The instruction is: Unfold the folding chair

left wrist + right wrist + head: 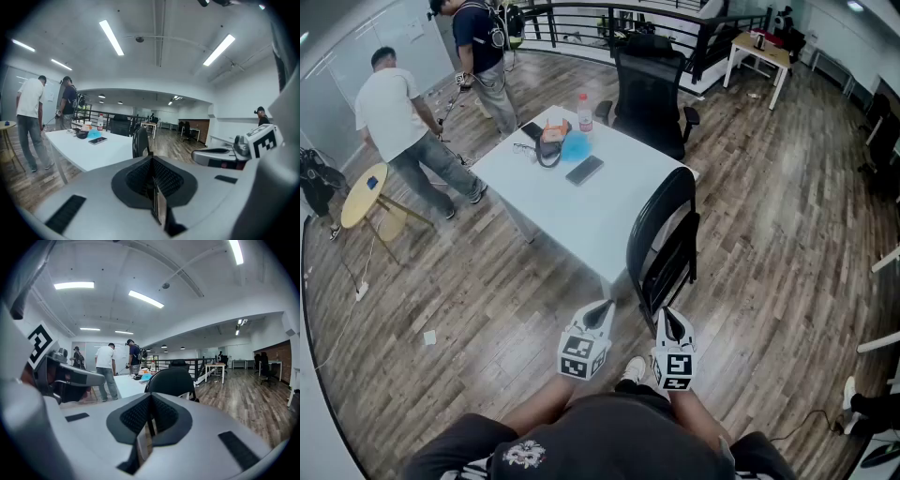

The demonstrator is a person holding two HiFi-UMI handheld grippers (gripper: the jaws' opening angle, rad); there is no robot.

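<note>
A black folding chair [667, 246] stands folded flat and upright, leaning against the near corner of the white table [581, 211]. It shows as a dark curved back in the left gripper view [139, 141] and in the right gripper view [172, 380]. My left gripper [605, 308] hovers short of the chair's left side, jaws shut with nothing between them. My right gripper [667, 317] sits just in front of the chair's lower frame, also shut and empty. Neither touches the chair.
On the table lie a water bottle [584, 112], a blue cloth [575, 146], a phone [584, 170] and headphones. A black office chair [650, 94] stands behind the table. Two people [403, 127] stand far left near a small round table [364, 195]. Wooden floor spreads to the right.
</note>
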